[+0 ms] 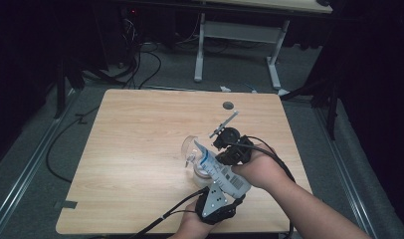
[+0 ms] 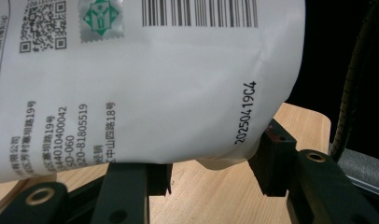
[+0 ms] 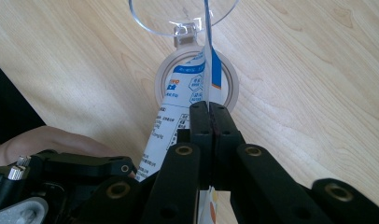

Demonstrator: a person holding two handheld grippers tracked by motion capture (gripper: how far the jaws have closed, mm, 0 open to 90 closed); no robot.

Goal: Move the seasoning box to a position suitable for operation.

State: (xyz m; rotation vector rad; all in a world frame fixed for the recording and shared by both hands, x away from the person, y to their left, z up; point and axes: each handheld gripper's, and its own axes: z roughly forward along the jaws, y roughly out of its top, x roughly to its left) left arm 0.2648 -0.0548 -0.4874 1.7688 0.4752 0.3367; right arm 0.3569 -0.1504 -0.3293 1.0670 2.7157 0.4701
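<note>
Pouch (image 1: 224, 173) of white plastic, held tilted over an open clear jar (image 1: 200, 174) near the middle of the wooden table (image 1: 135, 149), upper edge down toward the beige rim, hinged lid (image 3: 155, 21) thrown back. Gripped at both ends: right gripper (image 3: 209, 109) pressed together on the thin top seam, directly above the jar mouth; left gripper (image 2: 211, 172) set about the fat lower end, jaws forced wide by its bulk and seemingly bearing on it. Judged the likeliest mishap a spill beside the jar, through a small drift of the seam off the narrow opening or a sudden rush of contents on further tilting. Judged also possible: a slip of the smooth film out of the right jaws, given so slight a hold; a knock to the light jar or its raised lid, enough to topple it; a surge of flow from too hard a squeeze by the left gripper. No telling of a cut or a sealed mouth from these angles. Read on the back panel: the stamped code "20250419C4", a barcode, two QR codes, a green emblem, the number "020-81805519", and Chinese address lines ending "19号" and "中山四路18号". Made out no brand name; blue-and-white front print too small to read.
</note>
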